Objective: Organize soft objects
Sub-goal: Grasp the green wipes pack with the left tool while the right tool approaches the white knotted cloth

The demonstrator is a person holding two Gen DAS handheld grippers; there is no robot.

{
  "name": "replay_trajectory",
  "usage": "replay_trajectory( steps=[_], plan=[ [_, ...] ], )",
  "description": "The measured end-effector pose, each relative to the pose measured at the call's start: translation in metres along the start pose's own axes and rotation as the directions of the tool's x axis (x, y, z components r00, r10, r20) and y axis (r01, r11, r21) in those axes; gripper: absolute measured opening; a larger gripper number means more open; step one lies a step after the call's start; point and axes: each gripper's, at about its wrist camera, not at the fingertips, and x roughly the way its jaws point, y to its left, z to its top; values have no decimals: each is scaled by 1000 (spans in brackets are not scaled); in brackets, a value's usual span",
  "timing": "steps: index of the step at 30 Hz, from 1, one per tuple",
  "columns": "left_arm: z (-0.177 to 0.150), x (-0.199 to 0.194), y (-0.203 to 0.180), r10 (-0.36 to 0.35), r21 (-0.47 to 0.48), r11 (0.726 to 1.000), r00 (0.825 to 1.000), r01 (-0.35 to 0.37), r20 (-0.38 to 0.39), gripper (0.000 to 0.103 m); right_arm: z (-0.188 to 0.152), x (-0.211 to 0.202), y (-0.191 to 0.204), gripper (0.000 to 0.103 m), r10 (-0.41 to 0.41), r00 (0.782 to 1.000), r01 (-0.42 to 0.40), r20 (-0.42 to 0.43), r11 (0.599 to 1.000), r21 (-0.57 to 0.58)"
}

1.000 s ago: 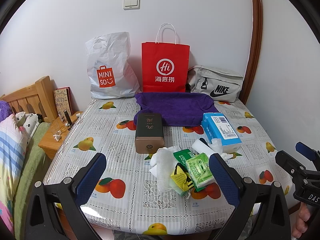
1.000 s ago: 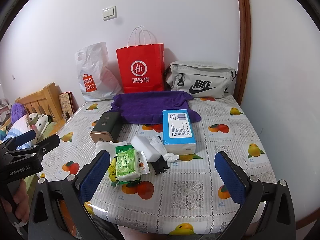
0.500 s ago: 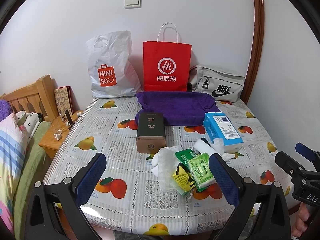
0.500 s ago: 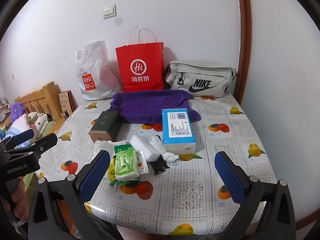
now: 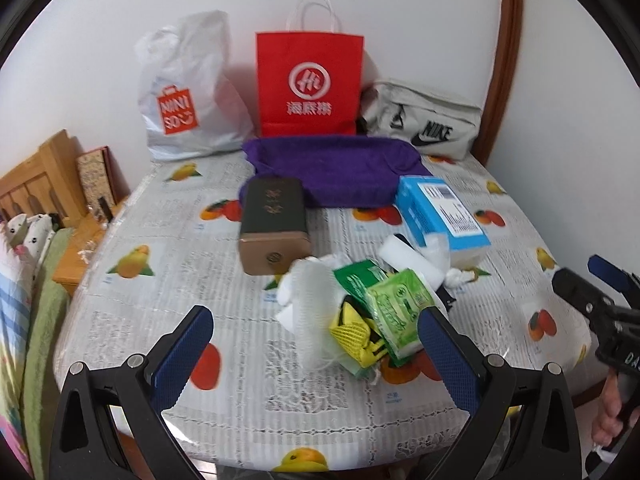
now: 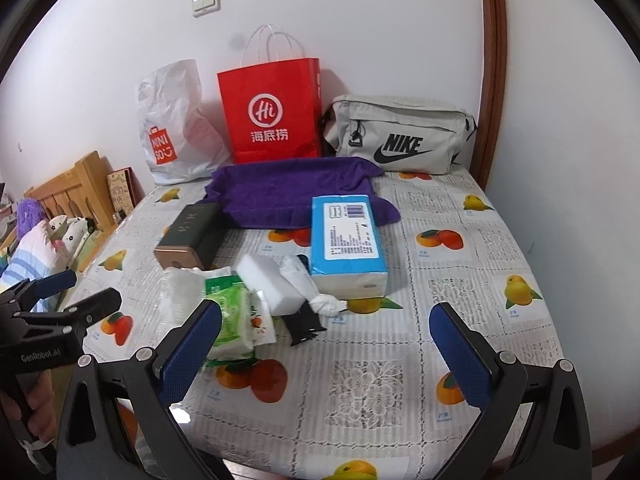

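Note:
A heap of soft things lies mid-table: green wet-wipe packs (image 5: pixel 396 308) (image 6: pixel 230 312), yellow mesh (image 5: pixel 352 330), white netting (image 5: pixel 316 300), a white sponge (image 6: pixel 276 284) and a rolled white cloth (image 6: pixel 308 284). A blue tissue pack (image 5: pixel 442 214) (image 6: pixel 346 240) lies right of it. A purple towel (image 5: pixel 336 164) (image 6: pixel 292 192) lies behind. My left gripper (image 5: pixel 316 356) is open and empty, just in front of the heap. My right gripper (image 6: pixel 326 354) is open and empty over the table's front, right of the heap.
A dark tin box (image 5: pixel 274 226) (image 6: pixel 190 236) lies left of the heap. A MINISO bag (image 5: pixel 184 92), a red paper bag (image 5: pixel 310 84) and a grey Nike bag (image 6: pixel 400 136) stand at the wall. A bed and wooden nightstand (image 5: pixel 80 252) are left of the table (image 5: pixel 160 248).
My left gripper has moved forward and down toward the heap, which now looks larger. My right gripper has barely moved.

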Motion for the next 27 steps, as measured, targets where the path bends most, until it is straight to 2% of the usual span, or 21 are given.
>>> replay_trajectory(
  steps=[7, 14, 20, 24, 27],
  plan=[
    [-6, 33, -22, -51, 16, 999, 996, 52, -67, 103, -6, 22, -19, 103, 5, 1000, -4, -27, 999, 35],
    [-11, 62, -44, -125, 27, 991, 985, 129, -122, 103, -17, 45, -37, 103, 4, 998, -1, -66, 998, 56],
    [-9, 81, -51, -145, 20, 989, 979, 149, -144, 103, -25, 69, -45, 103, 16, 995, -10, -97, 998, 67],
    [-8, 96, -54, -153, 12, 988, 976, 156, -155, 102, -27, 82, -52, 103, 66, 990, -52, -125, 992, 113],
    [-6, 105, -56, -144, 18, 989, 976, 149, -161, 97, -26, 88, -54, 103, 69, 989, -52, -131, 990, 128]
  ],
)
